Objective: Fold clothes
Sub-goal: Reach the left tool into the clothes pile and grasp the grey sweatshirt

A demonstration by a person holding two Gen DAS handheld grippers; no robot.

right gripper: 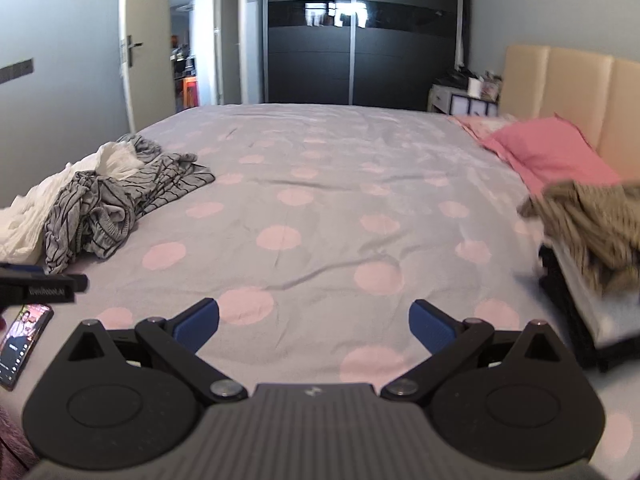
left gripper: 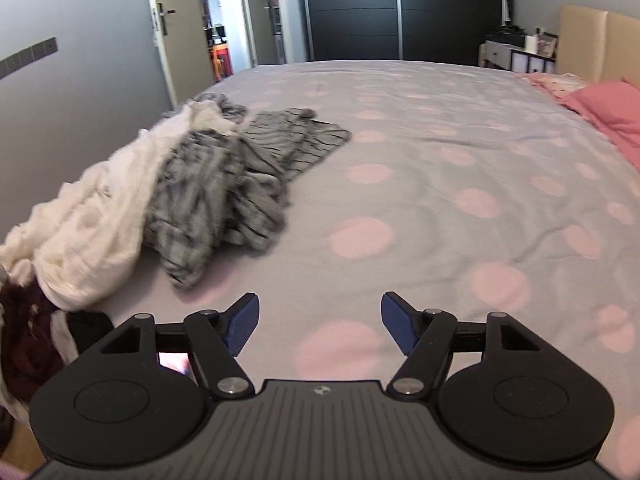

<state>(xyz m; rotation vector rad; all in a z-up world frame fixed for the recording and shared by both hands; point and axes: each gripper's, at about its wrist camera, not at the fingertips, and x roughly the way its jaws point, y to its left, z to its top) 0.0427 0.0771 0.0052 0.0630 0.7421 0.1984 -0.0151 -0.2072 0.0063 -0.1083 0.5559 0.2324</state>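
Observation:
A crumpled grey striped garment (left gripper: pixel 232 184) lies on the left of the bed, against a white cloth (left gripper: pixel 92 232); both show in the right wrist view too, the striped garment (right gripper: pixel 120 200) and white cloth (right gripper: pixel 24 220). My left gripper (left gripper: pixel 319 320) hovers open over the bedspread, near and right of the pile, nothing between its blue pads. My right gripper (right gripper: pixel 314 326) is open over the bed's middle, empty. The left gripper's tip (right gripper: pixel 40 282) shows at the right wrist view's left edge.
The bedspread (left gripper: pixel 440 160) is grey with pink dots. A tan garment (right gripper: pixel 592 224) rests on a stack at the right edge. Pink pillows (right gripper: pixel 552 156) lie by the beige headboard. A phone (right gripper: pixel 22 342) lies lit at the near left. Dark clothes (left gripper: pixel 24 340) sit left.

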